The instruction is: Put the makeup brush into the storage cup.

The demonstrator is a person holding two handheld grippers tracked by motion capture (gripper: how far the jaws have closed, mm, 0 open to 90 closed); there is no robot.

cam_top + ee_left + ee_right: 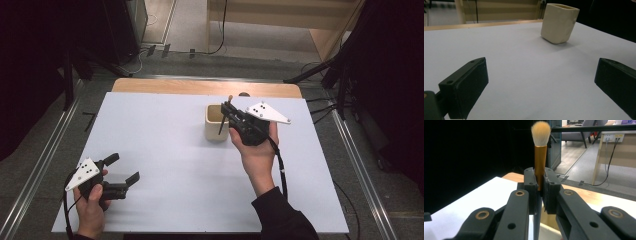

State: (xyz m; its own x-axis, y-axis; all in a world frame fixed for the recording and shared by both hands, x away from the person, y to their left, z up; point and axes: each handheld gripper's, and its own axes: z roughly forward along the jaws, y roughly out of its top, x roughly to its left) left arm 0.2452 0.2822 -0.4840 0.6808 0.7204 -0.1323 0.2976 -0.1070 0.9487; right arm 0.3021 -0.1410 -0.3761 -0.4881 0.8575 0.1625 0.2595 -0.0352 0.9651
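Over by the cream cup (216, 122), near the far middle of the white surface (165, 150), the right gripper (227, 112) has its jaws clamped on a makeup brush (226, 116). From the high view you mostly get a thin dark handle hanging at the cup's right edge, and the brush head is too small to make out. The right gripper view fills that in: pale fluffy bristles on top, a gold ferrule (540, 157) pinched between the pads, brush (540, 150) standing upright, dark handle running down below the jaws. Can't tell from any view whether the handle tip is inside the cup or just beside it.

The left gripper (124, 168) sits down at the near left corner, well apart from everything. Its own view shows both jaws spread wide with nothing between them, just bare surface, and the cup (559, 23) off in the distance.
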